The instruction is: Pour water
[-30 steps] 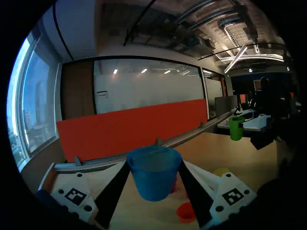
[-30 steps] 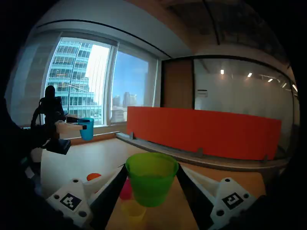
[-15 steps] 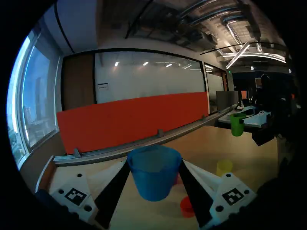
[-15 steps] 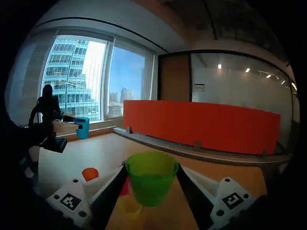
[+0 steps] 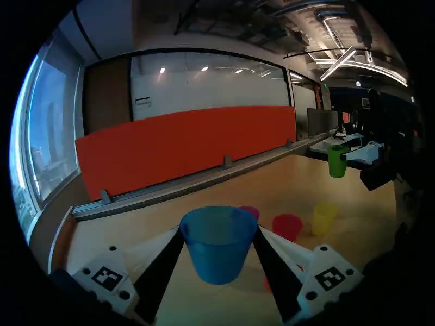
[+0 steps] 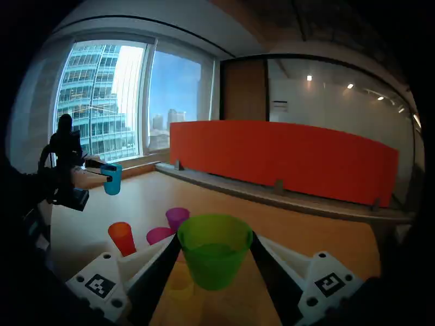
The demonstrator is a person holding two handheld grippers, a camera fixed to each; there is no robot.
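- Two cups are up in the air: a blue cup (image 5: pixel 218 255) pinched between the fingers of the left gripper (image 5: pixel 217 234), and a green cup (image 6: pixel 215 258) clamped the same way in the right gripper (image 6: pixel 215 239). Each claw is closed only to the width of its cup, both fingers pressing on the sides, and both cups are upright.
- A darker level low inside the green cup may be water. I cannot tell for sure, and the blue cup's inside is no clearer.
- Over the last second both grippers have dipped and swung toward the table (image 6: pixel 304 239). The ceiling has slid out of the top of the left gripper view and more tabletop has come in.
- That brings the standing cups into sight: a red cup (image 5: pixel 286 225), a yellow cup (image 5: pixel 324 217) and a magenta cup (image 5: pixel 249 212) are grouped on the table just beyond the blue cup.
- The two held cups remain well apart, each seen small at the edge of the other's view, and no rim is tipped yet.
- To my eye the pour has not begun, and the cups must first be brought together.
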